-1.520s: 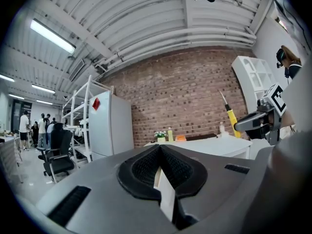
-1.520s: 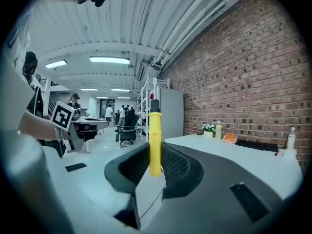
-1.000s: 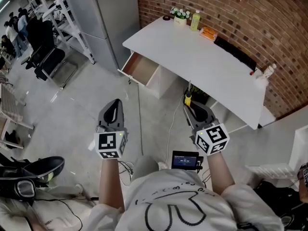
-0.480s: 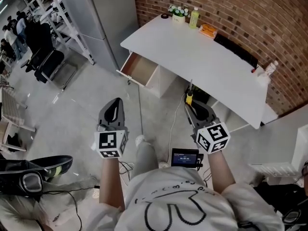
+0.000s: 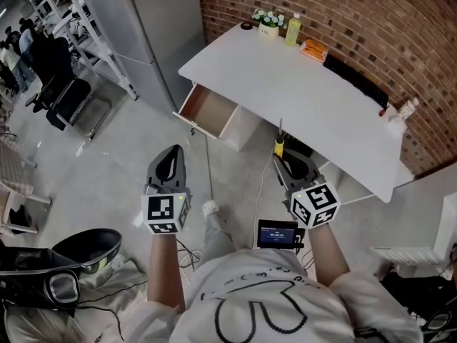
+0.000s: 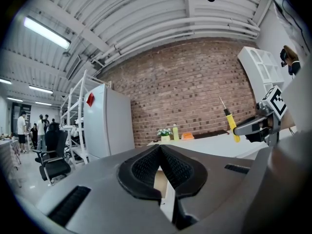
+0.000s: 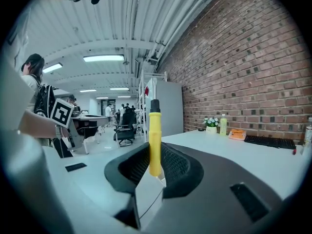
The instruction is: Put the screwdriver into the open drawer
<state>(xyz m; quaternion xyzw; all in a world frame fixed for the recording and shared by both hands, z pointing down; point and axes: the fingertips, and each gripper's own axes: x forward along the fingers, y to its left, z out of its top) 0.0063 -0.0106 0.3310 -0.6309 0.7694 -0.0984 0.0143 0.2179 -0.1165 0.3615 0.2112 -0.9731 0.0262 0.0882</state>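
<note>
Screwdriver (image 7: pixel 155 140) handle smooth yellow plastic; desk (image 5: pixel 300 84) matt white; wall (image 5: pixel 371 20) rough brick; floor (image 5: pixel 128 148) glossy.

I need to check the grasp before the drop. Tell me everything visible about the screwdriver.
The screwdriver has a yellow, plastic-looking handle, a black collar and a thin metal shaft. It stands upright, shaft up, handle clamped between the fingers of the right gripper, touching nothing else, short of the open drawer.

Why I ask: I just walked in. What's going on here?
A person holds two grippers. The right gripper is shut on a yellow-handled screwdriver, upright. The left gripper is shut and empty. The open drawer of the white desk lies ahead; the screwdriver is not in it yet.
</note>
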